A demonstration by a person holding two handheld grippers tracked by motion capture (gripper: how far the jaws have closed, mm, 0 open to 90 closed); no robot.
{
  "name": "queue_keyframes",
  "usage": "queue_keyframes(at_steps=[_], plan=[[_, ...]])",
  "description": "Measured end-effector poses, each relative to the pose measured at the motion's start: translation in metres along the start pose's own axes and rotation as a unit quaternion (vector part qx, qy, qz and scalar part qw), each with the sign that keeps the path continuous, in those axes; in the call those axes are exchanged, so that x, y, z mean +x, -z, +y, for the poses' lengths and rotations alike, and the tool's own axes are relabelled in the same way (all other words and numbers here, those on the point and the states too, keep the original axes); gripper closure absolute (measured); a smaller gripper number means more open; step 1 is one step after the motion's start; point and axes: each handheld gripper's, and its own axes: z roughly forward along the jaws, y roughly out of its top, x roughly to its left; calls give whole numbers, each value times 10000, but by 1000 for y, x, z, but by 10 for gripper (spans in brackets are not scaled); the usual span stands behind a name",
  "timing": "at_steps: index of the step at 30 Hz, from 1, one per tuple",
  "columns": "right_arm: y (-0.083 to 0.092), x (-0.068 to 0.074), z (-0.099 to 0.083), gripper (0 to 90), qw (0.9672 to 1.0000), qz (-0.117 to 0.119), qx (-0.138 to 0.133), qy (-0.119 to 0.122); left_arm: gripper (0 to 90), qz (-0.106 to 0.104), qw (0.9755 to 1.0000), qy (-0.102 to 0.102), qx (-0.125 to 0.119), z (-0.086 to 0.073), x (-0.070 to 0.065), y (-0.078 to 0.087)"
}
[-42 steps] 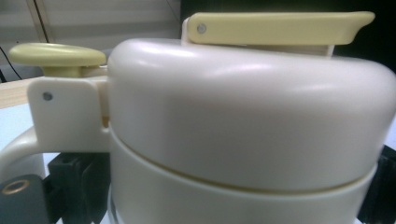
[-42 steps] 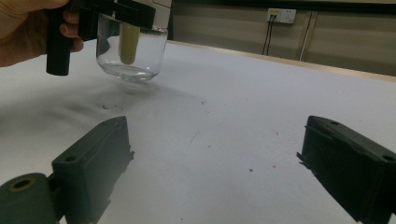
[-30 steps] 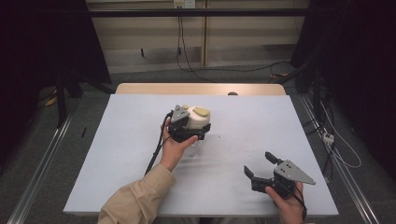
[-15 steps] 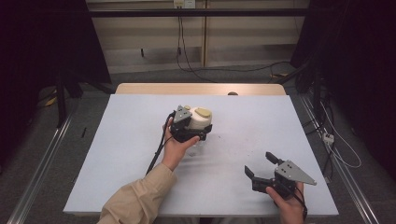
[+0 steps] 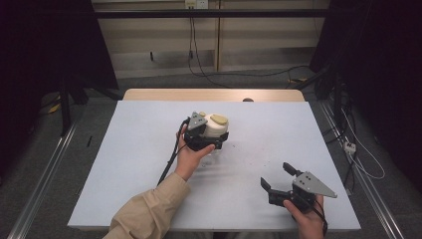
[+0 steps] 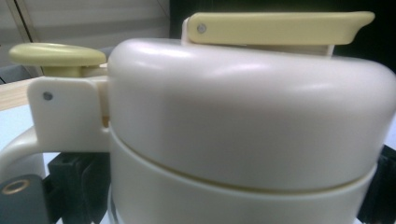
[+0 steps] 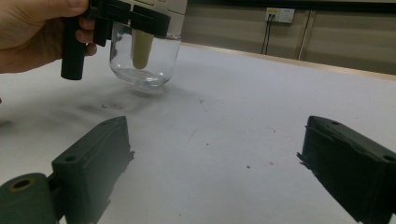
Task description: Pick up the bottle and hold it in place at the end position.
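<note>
High overhead forward, two close tong-mounted views

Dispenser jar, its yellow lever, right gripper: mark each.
dispenser jar [image 7: 144, 53], right gripper view, clear glass wall
yellow lever [image 6: 280, 28], left gripper view, flat side
right gripper [image 5: 279, 178], high view, between its open jaws

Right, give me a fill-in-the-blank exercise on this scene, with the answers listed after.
1. The left gripper is shut on the cream-lidded ____, which has a clear glass base.
2. In the right gripper view, the jug's glass base hangs ____ the white table rather than resting on it.
3. The right gripper, near the table's front edge, has its fingers ____ with nothing between them.
4. The pale yellow lever sits on ____ of the jug's lid.

Missing words: jug; above; open; top
</note>
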Motion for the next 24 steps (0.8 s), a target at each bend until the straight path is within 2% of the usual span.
queue_keyframes(at_steps=[10, 20, 24], plan=[[0, 2, 0, 72, 10000, 7, 9, 30, 63, -37, 10000, 53, -3, -2, -3, -5], [1, 1, 0, 71, 10000, -44, 7, 18, 63, -139, 9999, 14, 26, -3, -7, -13], [2, 1, 0, 71, 10000, -49, 5, 33, 63, -133, 9999, 81, 14, -3, -9, -15]])
